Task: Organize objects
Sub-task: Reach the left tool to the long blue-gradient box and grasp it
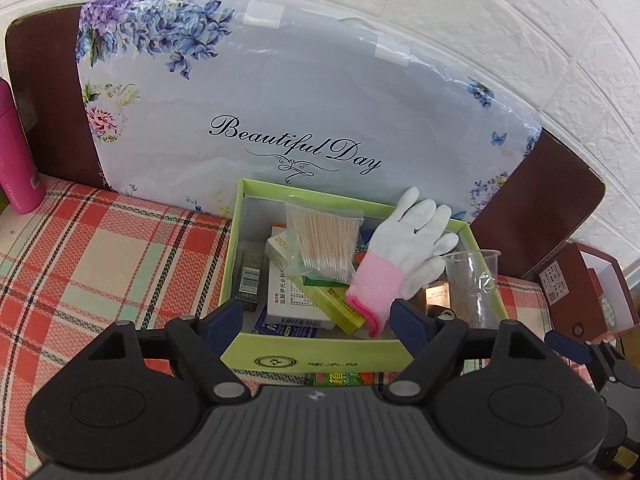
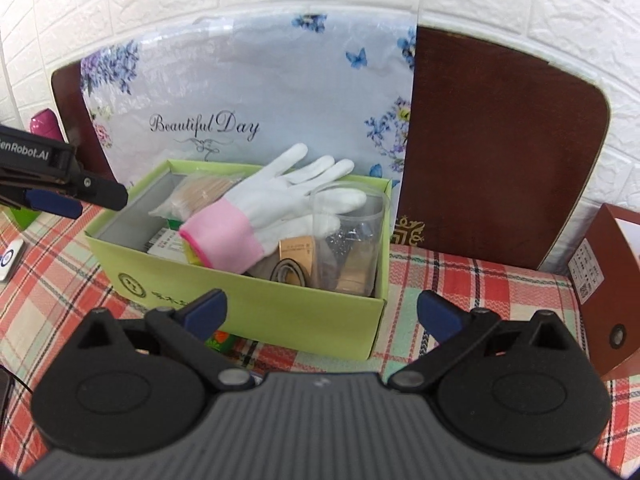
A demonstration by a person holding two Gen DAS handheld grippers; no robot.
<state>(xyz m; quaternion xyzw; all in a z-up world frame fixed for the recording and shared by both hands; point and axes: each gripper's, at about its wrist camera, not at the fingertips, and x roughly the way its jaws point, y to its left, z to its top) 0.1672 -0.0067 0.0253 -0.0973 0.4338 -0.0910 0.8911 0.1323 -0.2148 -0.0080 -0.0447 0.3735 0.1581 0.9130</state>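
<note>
— While both grippers are held before the green box [image 2: 256,300], what is seen inside?
— A white glove [image 2: 276,204] is draped over cotton swabs [image 1: 324,240], beside a clear cup [image 2: 348,240]. Jaws of the left gripper [image 1: 318,316] and right gripper [image 2: 320,312] are spread apart, empty.

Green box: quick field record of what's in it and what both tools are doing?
container: green box, open top, on plaid cloth
top item: white glove with pink cuff, lying over the other contents
also inside: bag of cotton swabs, clear plastic cup, small cartons
behind box: floral board reading Beautiful Day
left tool: open, holding nothing, at the near wall of the box
right tool: open, holding nothing, in front of the box
</note>
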